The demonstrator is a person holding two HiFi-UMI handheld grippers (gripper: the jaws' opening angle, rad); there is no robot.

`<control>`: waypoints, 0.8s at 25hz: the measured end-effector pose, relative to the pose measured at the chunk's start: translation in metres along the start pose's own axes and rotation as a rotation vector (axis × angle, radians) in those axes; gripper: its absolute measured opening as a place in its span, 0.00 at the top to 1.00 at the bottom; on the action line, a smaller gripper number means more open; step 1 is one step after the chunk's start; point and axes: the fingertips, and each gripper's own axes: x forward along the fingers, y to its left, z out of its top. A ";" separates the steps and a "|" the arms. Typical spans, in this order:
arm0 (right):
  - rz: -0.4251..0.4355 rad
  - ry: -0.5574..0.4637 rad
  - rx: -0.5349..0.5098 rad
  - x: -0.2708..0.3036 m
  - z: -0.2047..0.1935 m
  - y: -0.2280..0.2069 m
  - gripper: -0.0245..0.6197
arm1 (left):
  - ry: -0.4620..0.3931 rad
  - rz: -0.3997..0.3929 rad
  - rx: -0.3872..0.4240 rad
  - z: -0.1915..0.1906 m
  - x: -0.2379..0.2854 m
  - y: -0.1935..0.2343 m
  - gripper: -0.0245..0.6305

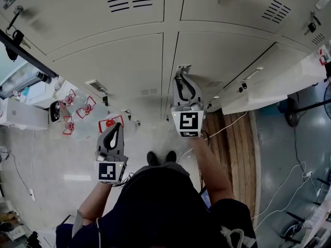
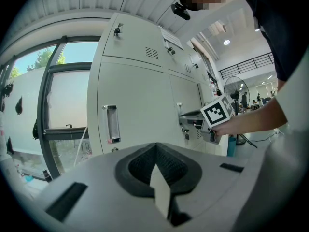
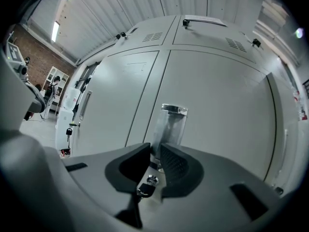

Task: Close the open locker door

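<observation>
My right fingers [image 3: 176,166], a slit apart and empty, touch the handle [image 3: 170,124] of the seemingly flush locker door [image 3: 217,110], my left fingers [image 2: 140,166] closed on nothing; an uncaught latch would let it swing open.

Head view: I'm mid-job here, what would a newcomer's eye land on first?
A wall of grey lockers fills the top, with one open door swung out at the right. At the centre the right tool sits at a chrome recessed handle, a keyed lock just below it; the left tool hangs at lower left, jaws together.
</observation>
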 end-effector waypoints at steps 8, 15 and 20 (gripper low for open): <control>0.012 0.002 0.005 -0.004 -0.001 0.002 0.87 | 0.013 0.001 0.019 -0.005 -0.001 0.001 0.96; 0.024 -0.003 0.015 -0.011 -0.001 0.004 0.87 | 0.002 -0.002 0.018 -0.003 -0.001 -0.002 0.96; 0.055 0.000 0.029 -0.022 -0.001 0.007 0.88 | 0.009 -0.005 0.039 -0.005 -0.003 -0.003 0.96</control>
